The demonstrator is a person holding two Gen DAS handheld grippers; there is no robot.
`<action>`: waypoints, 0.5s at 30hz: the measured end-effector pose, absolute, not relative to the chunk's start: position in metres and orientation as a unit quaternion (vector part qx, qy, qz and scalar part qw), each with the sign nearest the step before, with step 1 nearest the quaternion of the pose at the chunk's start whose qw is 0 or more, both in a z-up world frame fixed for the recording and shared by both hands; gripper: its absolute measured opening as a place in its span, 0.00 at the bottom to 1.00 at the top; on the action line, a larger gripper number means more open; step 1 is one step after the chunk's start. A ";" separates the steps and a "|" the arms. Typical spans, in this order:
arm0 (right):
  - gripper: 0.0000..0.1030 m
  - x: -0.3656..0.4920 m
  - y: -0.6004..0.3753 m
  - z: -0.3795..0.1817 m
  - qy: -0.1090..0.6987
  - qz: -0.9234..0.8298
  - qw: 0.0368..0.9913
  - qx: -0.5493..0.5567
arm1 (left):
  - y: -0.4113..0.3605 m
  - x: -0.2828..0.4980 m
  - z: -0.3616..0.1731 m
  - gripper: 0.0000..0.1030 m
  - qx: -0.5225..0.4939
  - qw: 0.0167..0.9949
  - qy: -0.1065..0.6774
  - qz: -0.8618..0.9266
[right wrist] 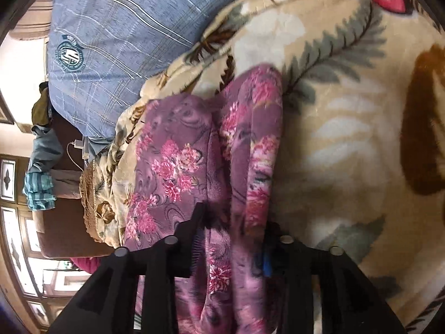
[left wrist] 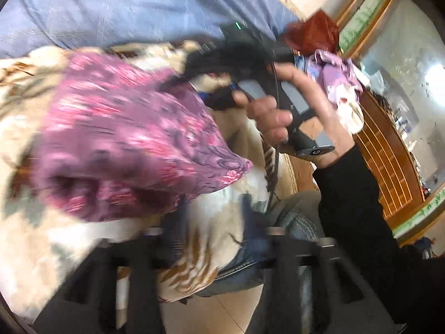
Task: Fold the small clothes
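Garment (right wrist: 200,150): purple floral, bunched on blanket (right wrist: 347,139), bed. Right tongs (right wrist: 230,239) pinch a fold, likely to lift it over. Left tongs (left wrist: 214,239): blurred, state unclear, apparently holding nothing.

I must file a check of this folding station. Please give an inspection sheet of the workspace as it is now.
Surface: cream leaf-print blanket, rumpled.
Job's things: purple floral garment lies on the blanket, bunched.
Clutter: blue checked pillow; lilac clothes pile; teal striped cloth.
Grippers: right gripper has the garment between its fingers; left gripper blurred, state unclear.
Cables: white charger cable beside the pillow.
Surroundings: wooden panelling, tiled floor.
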State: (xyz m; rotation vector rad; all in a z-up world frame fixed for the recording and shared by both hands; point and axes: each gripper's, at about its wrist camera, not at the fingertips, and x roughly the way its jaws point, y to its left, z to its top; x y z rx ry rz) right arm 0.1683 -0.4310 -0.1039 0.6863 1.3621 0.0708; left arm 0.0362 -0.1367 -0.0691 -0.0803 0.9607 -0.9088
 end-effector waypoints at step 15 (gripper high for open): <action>0.58 0.021 -0.399 -0.067 0.500 -0.024 0.811 0.305 | -0.078 0.072 -0.097 0.53 0.022 0.847 0.447 -0.286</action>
